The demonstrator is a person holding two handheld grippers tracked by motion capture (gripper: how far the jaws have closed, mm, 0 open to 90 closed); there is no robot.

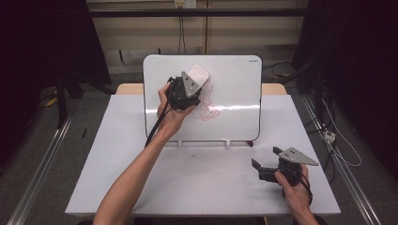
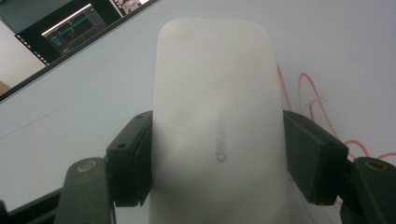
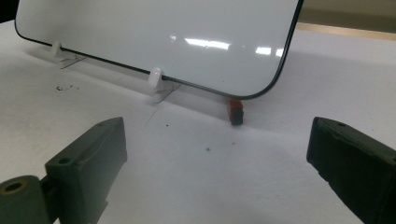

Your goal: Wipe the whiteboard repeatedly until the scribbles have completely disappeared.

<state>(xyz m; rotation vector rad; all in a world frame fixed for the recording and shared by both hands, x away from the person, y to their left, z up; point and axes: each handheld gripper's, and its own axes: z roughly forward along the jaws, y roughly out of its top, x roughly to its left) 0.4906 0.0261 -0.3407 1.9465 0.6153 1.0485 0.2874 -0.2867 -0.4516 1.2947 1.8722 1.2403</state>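
Eraser held against the whiteboard, right gripper idle.

The left gripper [image 1: 193, 84] has its jaws pinching a white eraser [image 2: 215, 126] by its sides, pressed to the whiteboard [image 1: 234, 89] that stands propped near the worktop's far edge, just beside red scribbles [image 1: 209, 108]. The right gripper [image 1: 263, 169] rests near the worktop's [image 1: 197, 183] front right corner, jaws spread with nothing between them. A small red cap [image 3: 236, 112] lies at the whiteboard's lower right corner.
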